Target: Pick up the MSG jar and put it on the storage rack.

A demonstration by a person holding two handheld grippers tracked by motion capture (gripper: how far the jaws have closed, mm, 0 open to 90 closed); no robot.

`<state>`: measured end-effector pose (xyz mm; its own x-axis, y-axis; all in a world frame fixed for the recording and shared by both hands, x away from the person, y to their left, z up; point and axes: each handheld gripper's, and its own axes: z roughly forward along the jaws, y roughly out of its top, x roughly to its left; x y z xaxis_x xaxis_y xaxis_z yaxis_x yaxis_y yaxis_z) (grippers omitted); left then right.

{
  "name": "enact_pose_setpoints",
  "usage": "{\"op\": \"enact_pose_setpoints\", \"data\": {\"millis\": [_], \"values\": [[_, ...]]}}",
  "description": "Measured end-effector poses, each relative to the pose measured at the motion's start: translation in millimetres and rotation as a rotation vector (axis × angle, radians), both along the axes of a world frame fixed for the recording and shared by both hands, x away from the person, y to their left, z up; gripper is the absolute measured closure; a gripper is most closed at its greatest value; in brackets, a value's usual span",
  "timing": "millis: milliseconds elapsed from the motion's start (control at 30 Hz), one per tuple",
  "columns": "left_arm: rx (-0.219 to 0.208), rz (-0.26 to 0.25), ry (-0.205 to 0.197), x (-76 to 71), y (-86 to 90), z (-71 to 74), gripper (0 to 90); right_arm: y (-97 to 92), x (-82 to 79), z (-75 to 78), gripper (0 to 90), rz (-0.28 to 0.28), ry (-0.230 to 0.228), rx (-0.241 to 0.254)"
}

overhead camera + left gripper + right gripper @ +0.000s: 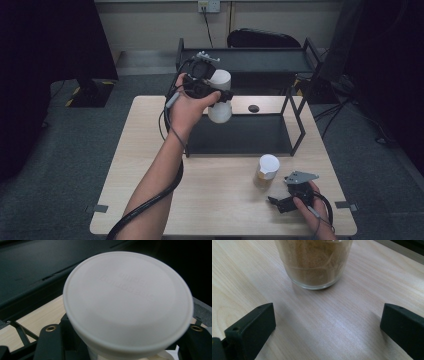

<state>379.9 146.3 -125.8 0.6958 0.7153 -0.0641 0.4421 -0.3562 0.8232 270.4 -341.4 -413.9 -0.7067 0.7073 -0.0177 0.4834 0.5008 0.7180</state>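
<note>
A jar with a white lid (220,80) hangs in the air above the black rack's lower shelf (240,136), with my left gripper (223,95) shut on its body. In the left gripper view the lid (127,302) is close to the camera, and a black finger (48,342) sits on each side of the jar beneath it. A second jar (267,170), glass with brown powder and a white lid, stands on the table. My right gripper (280,202) rests just in front of it, open. In the right gripper view the brown jar (314,262) stands beyond the gripper (327,327), untouched.
The black two-level metal rack has its upper shelf (250,60) at the back and thin uprights (300,125) on the right. The wooden table (150,165) has a dark round hole (253,108) near its far edge. Grey carpet surrounds the table.
</note>
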Motion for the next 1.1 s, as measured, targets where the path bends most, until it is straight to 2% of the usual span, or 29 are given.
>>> {"op": "enact_pose_setpoints", "data": {"millis": [167,600,1100], "values": [[0.017,0.009,-0.011,-1.0,-1.2,12.5,35.3,0.0,0.1,0.0,0.0,0.001,0.000,-0.001],[-0.007,0.021,-0.025,0.3,0.8,38.8,35.3,-0.1,0.2,0.1,0.0,0.001,0.000,-0.001],[-0.001,0.033,-0.027,7.0,0.2,63.9,35.3,-0.3,0.9,0.2,0.0,0.005,0.001,-0.001]]}}
